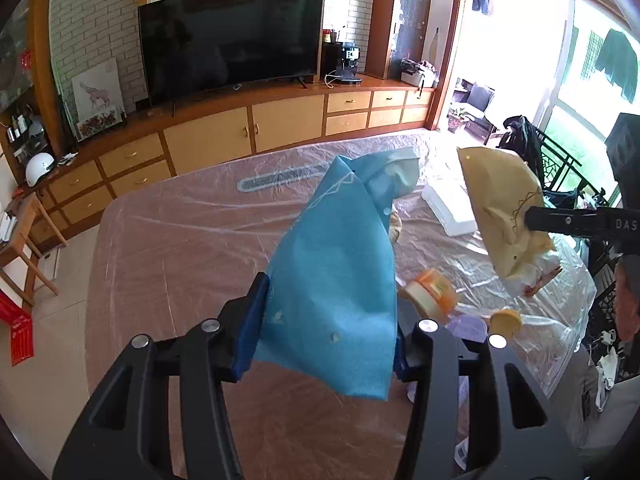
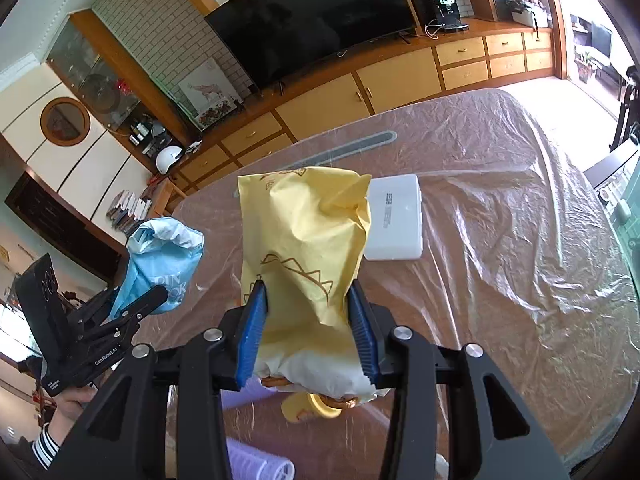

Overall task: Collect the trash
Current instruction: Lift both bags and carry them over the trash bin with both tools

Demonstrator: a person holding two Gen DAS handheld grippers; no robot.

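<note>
My left gripper (image 1: 326,320) is shut on a crumpled blue paper bag (image 1: 336,272) and holds it above the table. The bag also shows at the left of the right wrist view (image 2: 164,256). My right gripper (image 2: 310,332) is shut on a crumpled yellow paper bag (image 2: 304,248), lifted off the table; the left wrist view shows that bag (image 1: 500,204) at the right. An orange-lidded cup (image 1: 434,292) and a yellow lid (image 1: 506,320) lie on the table under the bags. A purple ribbed cup (image 2: 260,462) lies near the table's front edge.
The table (image 2: 500,200) is covered with clear plastic sheet. A white foam box (image 2: 394,216) lies on it beyond the yellow bag. A TV (image 1: 232,40) and wooden cabinets stand behind. Chairs and clutter stand at the right in the left wrist view.
</note>
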